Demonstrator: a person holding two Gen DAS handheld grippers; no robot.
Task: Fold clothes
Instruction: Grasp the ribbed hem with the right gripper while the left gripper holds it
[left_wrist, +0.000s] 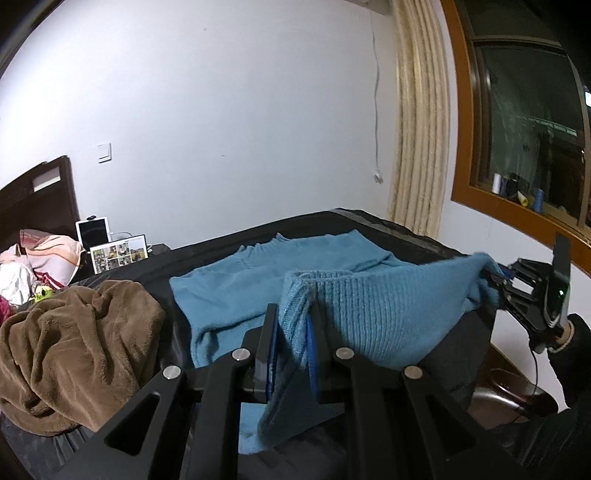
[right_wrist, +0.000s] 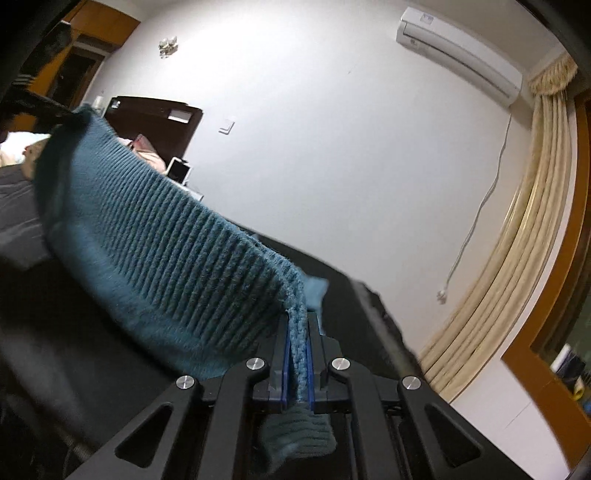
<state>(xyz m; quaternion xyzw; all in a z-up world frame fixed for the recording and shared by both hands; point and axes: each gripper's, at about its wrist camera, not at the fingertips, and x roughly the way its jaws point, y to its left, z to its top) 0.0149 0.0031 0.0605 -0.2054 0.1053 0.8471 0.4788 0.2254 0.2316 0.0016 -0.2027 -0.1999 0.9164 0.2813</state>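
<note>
- Looking along the left gripper in the left wrist view: jaws nearly closed, blue pads pinching a bunched corner of the ribbed hem of the blue sweater.
- The sweater's body lies spread on the black bed cover; the ribbed hem is lifted and stretched across to the right gripper, which grips the other corner at the bed's right edge.
- Only this view shows the right gripper from outside – black linkage, a green light on its body, held by a hand in a dark sleeve.
- Also only here: brown fleece blanket heaped on the bed's left side, just beside the sweater, w/ a photo print behind it.
- Right wrist view: right gripper closed tight on the sweater hem, knit sandwiched between the blue pads, a tab of fabric hanging out below the jaws.
- The hem runs taut up and left toward the far corner, where a dark shape – prob. the left gripper, too blurred to be sure – meets it.
- Only this view shows the air conditioner high on the wall, above the cream curtain.
</note>
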